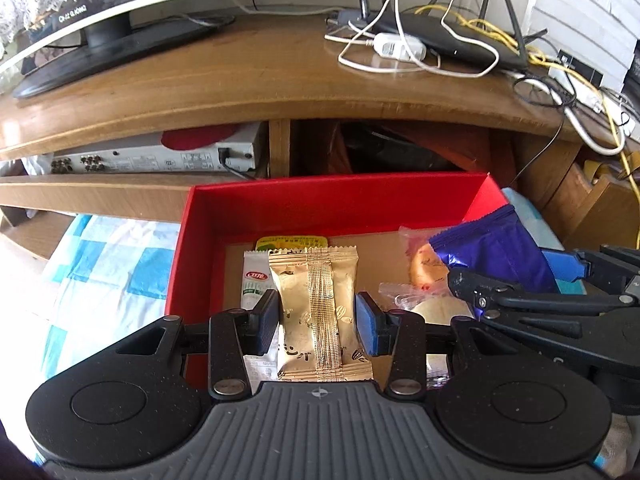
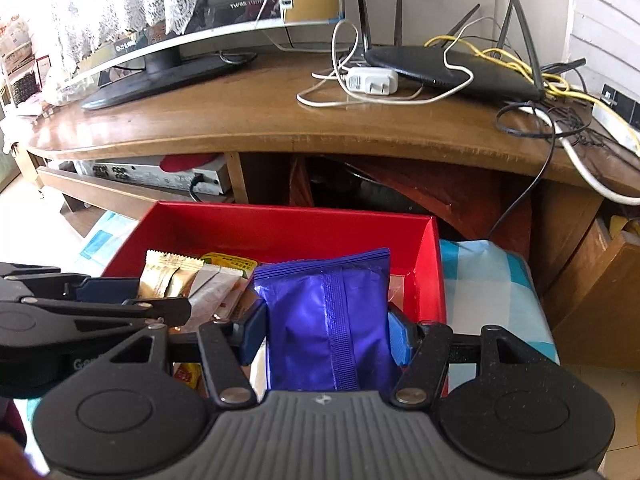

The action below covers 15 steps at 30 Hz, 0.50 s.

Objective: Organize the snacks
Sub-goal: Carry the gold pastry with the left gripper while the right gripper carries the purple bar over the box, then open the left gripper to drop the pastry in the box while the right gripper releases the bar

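Observation:
A red box lies open before the wooden TV stand; it also shows in the right wrist view. My left gripper is shut on a gold snack packet over the box's left part. A white packet and a green-yellow packet lie under and behind it. My right gripper is shut on a purple snack packet, held over the box's right part; the purple packet also shows in the left wrist view. Clear-wrapped snacks lie in the box below it.
The box rests on a blue-and-white checked cloth. The wooden TV stand carries a monitor, a router and tangled cables. A silver player sits on the lower shelf.

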Each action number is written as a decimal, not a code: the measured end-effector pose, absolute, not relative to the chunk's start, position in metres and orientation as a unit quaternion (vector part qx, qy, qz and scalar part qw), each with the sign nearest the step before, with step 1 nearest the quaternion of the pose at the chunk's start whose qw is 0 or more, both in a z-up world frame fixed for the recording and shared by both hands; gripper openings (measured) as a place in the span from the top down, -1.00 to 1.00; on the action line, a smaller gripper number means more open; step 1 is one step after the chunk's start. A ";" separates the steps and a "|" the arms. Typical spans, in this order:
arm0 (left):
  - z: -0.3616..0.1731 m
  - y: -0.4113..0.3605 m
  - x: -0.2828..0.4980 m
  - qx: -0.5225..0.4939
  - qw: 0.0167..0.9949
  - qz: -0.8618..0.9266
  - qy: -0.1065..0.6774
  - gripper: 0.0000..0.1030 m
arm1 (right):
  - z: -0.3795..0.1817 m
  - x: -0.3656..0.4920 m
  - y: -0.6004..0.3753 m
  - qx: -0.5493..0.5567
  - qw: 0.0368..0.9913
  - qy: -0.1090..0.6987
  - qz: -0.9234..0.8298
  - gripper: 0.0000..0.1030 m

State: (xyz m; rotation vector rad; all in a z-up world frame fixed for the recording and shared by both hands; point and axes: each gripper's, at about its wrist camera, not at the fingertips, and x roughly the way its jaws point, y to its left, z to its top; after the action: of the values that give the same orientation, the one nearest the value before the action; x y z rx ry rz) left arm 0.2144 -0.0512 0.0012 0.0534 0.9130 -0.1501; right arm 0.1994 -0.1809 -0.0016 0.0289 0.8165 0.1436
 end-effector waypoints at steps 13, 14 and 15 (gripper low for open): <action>-0.013 -0.055 0.214 0.041 0.889 -0.067 0.451 0.03 | -0.021 0.207 -0.182 0.002 0.911 0.408 0.060 -0.76; -0.013 -0.055 0.214 0.042 0.889 -0.066 0.450 0.03 | -0.021 0.207 -0.183 0.002 0.911 0.409 0.058 -0.76; -0.013 -0.055 0.215 0.043 0.890 -0.064 0.449 0.01 | -0.021 0.207 -0.184 0.003 0.911 0.409 0.057 -0.76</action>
State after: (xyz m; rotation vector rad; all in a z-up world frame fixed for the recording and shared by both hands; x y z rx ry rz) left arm 0.2145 -0.0545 -0.0133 0.0889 0.9332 -0.1332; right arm 0.2073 -0.1842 -0.0214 0.0055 0.8428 0.1171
